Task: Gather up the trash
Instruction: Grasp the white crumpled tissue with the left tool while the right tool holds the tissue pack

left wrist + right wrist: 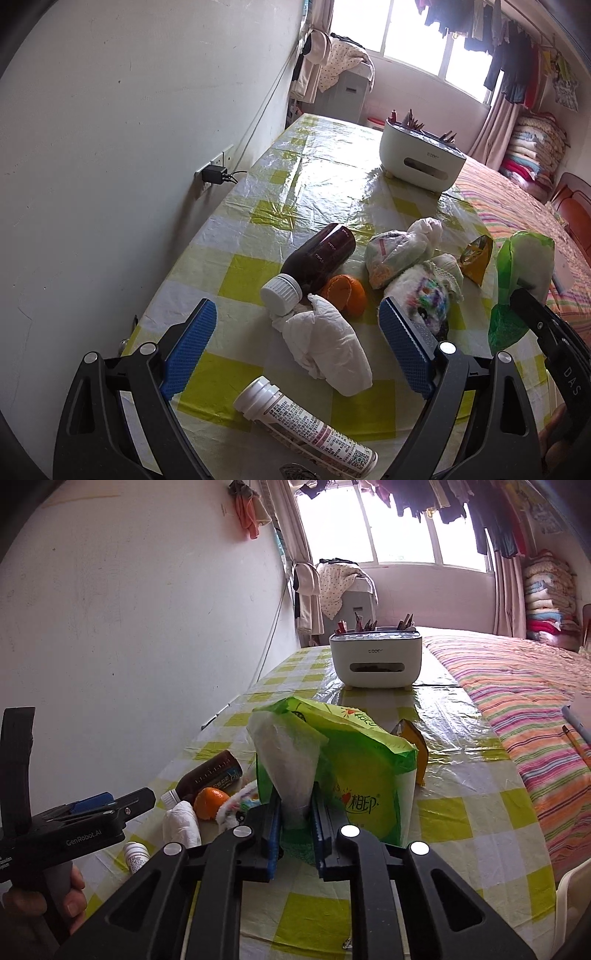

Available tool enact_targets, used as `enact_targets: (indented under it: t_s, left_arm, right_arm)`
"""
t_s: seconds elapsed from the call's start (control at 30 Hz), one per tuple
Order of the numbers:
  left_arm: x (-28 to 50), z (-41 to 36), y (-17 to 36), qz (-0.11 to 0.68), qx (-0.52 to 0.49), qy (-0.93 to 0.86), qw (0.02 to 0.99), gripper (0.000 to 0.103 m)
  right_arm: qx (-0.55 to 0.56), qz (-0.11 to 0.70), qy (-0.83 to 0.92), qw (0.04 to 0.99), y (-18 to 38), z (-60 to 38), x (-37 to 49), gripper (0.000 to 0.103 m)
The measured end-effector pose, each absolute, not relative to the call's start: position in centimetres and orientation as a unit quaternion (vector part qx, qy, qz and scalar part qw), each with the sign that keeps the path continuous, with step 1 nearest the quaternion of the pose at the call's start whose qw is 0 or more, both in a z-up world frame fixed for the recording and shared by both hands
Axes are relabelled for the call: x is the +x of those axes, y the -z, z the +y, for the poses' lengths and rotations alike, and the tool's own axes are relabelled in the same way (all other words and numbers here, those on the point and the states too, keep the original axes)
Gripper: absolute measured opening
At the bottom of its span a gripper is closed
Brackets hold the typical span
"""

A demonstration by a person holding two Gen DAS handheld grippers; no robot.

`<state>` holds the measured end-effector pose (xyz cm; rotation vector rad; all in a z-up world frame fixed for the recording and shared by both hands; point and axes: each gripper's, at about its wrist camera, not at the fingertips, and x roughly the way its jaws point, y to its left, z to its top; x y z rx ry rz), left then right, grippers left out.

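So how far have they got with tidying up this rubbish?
Barely started, it seems. The right gripper is shut on a green plastic wrapper, lifted off the table. The left gripper hangs open over a crumpled tissue. Still lying there: a brown bottle, an orange peel, a white tube and a bundled bag. No bin shows in either view.
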<state>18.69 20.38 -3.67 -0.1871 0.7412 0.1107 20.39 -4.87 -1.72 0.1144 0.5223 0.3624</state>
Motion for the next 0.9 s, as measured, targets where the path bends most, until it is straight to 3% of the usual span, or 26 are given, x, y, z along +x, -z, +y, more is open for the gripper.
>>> enact_targets:
  t_s: [0.37, 0.43, 0.5, 0.63, 0.77, 0.9]
  left_arm:
    - [21.2, 17.5, 4.9, 0.400, -0.038, -0.066, 0.914, 0.086]
    - [21.7, 17.3, 5.4, 0.413, -0.036, -0.064, 0.908, 0.078]
    - [22.2, 17.2, 6.1, 0.431, -0.040, -0.058, 0.900, 0.056]
    - [22.8, 17.4, 7.2, 0.454, -0.052, -0.051, 0.888, 0.046]
    - [22.8, 17.3, 7.5, 0.452, -0.043, -0.057, 0.889, 0.028]
    - [22.6, 16.9, 7.4, 0.446, -0.036, -0.058, 0.892, 0.022]
  right_arm:
    - [0.078, 0.236, -0.168, 0.954, 0.8, -7.3, 19.0, 0.014]
    - [0.082, 0.234, -0.168, 0.954, 0.6, -7.7, 19.0, 0.014]
    - [0.086, 0.231, -0.166, 0.955, 0.4, -8.1, 18.8, 0.014]
    - [0.092, 0.227, -0.164, 0.956, 0.1, -8.9, 18.6, 0.014]
    - [0.096, 0.218, -0.160, 0.958, -0.4, -9.6, 18.2, 0.014]
    - [0.101, 0.213, -0.155, 0.959, -0.6, -10.3, 18.0, 0.014]
